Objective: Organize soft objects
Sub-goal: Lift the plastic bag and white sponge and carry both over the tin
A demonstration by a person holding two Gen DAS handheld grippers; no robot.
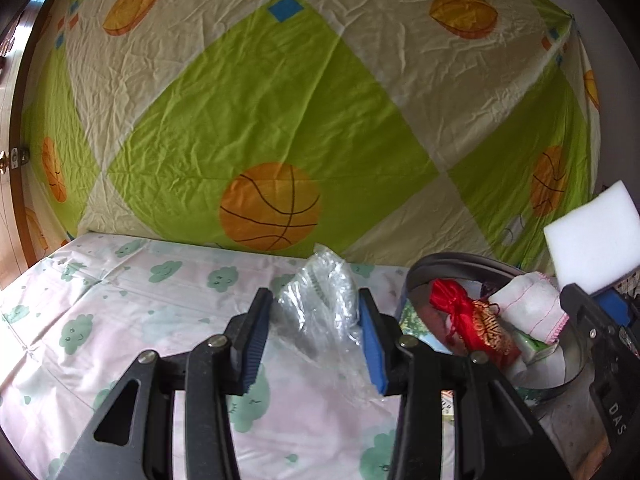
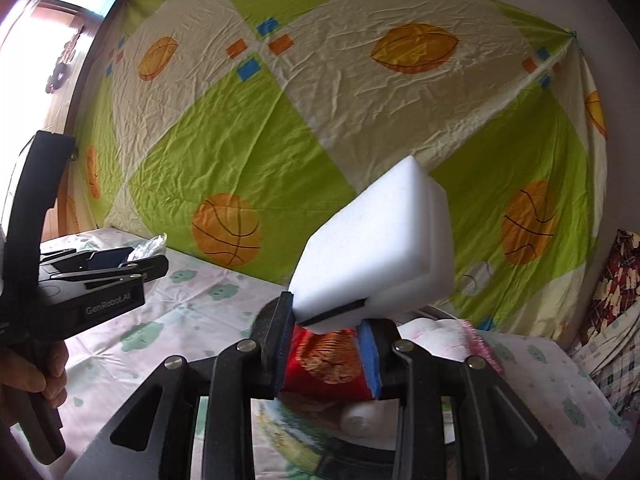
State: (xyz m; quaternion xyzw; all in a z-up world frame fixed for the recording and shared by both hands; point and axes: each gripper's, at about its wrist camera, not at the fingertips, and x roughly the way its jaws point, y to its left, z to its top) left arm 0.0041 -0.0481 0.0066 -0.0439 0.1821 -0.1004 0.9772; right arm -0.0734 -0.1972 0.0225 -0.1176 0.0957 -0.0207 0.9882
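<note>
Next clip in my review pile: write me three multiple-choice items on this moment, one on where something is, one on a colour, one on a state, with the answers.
1. Where is the clear plastic bag?
A. In the basket
B. On the sheet between the left tongs' fingers
C. Hanging on the wall cloth

2. What colour is the pouch in the basket?
A. Red
B. Blue
C. Black

3. What state are the right tongs in?
A. Open and empty
B. Shut on a white sponge
C. Shut on a towel

Answers: 1 B, the bag lies on the cloud-print sheet between the open left tongs. 2 A, the shiny pouch is red with gold trim. 3 B, the sponge is pinched at its lower edge and held up over the basket.
</note>
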